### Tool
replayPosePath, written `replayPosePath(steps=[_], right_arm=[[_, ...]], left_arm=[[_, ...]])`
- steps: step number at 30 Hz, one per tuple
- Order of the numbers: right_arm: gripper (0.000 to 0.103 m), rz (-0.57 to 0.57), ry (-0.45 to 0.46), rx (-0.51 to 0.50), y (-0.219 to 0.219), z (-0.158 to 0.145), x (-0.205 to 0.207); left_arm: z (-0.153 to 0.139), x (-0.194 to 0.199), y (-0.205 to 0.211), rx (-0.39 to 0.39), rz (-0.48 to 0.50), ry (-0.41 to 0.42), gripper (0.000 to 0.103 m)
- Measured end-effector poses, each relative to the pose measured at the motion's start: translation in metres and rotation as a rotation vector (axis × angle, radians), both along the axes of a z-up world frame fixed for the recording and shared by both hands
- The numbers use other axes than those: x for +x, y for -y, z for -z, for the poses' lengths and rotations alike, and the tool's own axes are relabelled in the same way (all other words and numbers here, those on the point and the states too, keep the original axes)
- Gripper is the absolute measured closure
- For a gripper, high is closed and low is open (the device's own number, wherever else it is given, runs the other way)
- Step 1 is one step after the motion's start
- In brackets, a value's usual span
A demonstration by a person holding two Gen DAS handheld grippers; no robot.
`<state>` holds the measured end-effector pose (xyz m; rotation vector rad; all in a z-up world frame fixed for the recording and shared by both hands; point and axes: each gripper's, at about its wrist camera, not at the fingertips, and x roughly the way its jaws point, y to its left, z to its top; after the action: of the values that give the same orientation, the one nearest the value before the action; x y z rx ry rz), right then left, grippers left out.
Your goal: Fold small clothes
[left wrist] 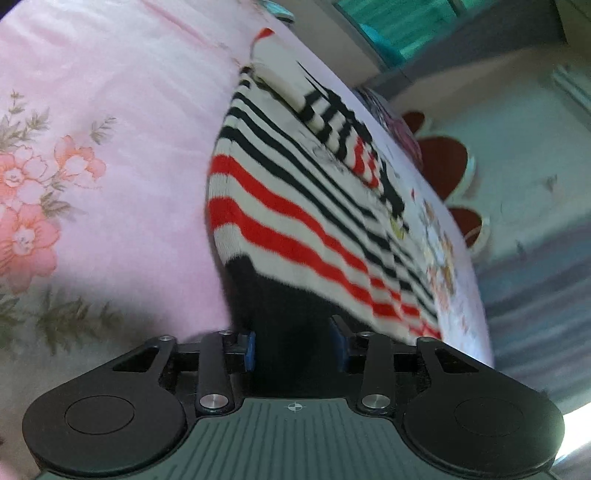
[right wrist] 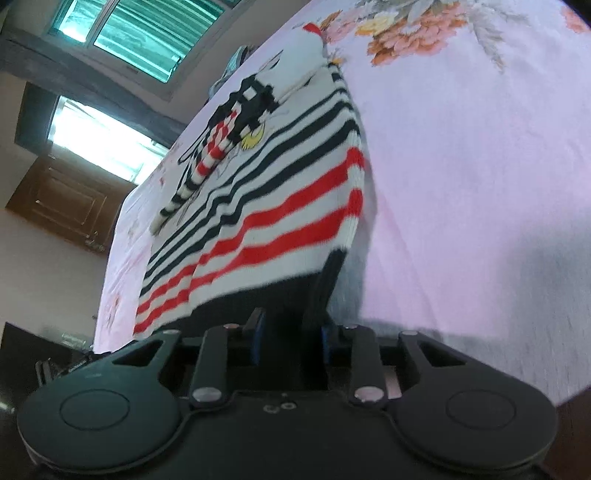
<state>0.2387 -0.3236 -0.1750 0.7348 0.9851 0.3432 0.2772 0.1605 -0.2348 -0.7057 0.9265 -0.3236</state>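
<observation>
Right now a small striped sweater [left wrist: 295, 206] lies spread out on a pink bedsheet [left wrist: 122, 92] with flowers printed on it. The sweater is white with thin black stripes higher up, fat red stripes lower down, and a black band [left wrist: 291, 306] along its bottom edge. One striped sleeve [left wrist: 343, 129] is folded across the front of it.

The left gripper [left wrist: 295, 345] has its two fingers closed on the black band. The dark cloth fills the gap between the blue pads [left wrist: 250, 350], so this claw is holding the sweater by its hem. The hem corner there looks lifted a little off the sheet, and the cloth slopes away from the claw toward the far end of the bed.

The right gripper [right wrist: 290, 338] is pinching the same black band at the other bottom corner. Its fingers are close together with the dark cloth [right wrist: 295, 314] squeezed between them. From this side the sweater [right wrist: 266, 192] runs up and away, and the folded sleeve [right wrist: 218, 147] lies over its middle, with a small yellow patch beside it.

Both pictures are a bit blurry.

Past the edge of the bed I can see a window [right wrist: 147, 33] with green glass, a brown wooden door [right wrist: 62, 199], and on the other side a red flower-shaped mat [left wrist: 443, 158] on the floor.
</observation>
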Motion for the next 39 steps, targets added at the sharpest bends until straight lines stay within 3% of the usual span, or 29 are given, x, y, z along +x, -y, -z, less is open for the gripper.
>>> replayPosePath(steps=[2,3,4,9,11,13,14,22,27,30,34,39], right_arm=[[0.095,-0.025,-0.006,-0.017,-0.002,0.002,-0.003],[0.096,-0.027,-0.004,-0.019,-0.001,0.002,-0.003],[0.096,-0.025,0.009,-0.023,-0.002,0.000,-0.002],[0.097,-0.020,0.199,-0.029,0.006,-0.041,-0.015],[0.097,-0.022,0.183,-0.112,0.007,-0.040,-0.016],[0.097,-0.044,0.066,-0.210,0.001,-0.022,-0.008],[0.097,-0.058,0.053,-0.253,-0.004,-0.020,-0.006],[0.097,-0.011,0.261,-0.277,-0.007,-0.094,0.020],[0.097,0.019,0.364,-0.314,-0.009,-0.135,0.077],[0.097,0.045,0.378,-0.298,-0.005,-0.147,0.126],[0.097,0.074,0.350,-0.240,0.004,-0.148,0.200],[0.097,0.089,0.250,-0.206,0.009,-0.114,0.294]], left_arm=[[-0.002,-0.002,0.003,0.057,0.000,0.002,0.082],[-0.003,-0.001,0.002,0.072,-0.005,-0.002,0.085],[-0.005,0.000,0.003,0.091,-0.016,-0.006,0.096],[-0.028,-0.018,-0.013,0.130,-0.096,0.106,0.096],[-0.016,-0.018,-0.015,0.176,-0.093,0.062,0.096],[-0.008,-0.018,-0.016,0.159,-0.105,0.047,0.096],[-0.009,-0.018,-0.019,0.136,-0.121,0.042,0.096],[-0.053,0.001,-0.030,0.067,-0.186,0.170,0.096],[-0.093,0.060,-0.028,0.038,-0.200,0.277,0.096],[-0.107,0.110,-0.026,0.028,-0.210,0.299,0.096],[-0.113,0.182,-0.021,0.064,-0.217,0.267,0.096],[-0.094,0.270,-0.016,0.098,-0.223,0.172,0.096]])
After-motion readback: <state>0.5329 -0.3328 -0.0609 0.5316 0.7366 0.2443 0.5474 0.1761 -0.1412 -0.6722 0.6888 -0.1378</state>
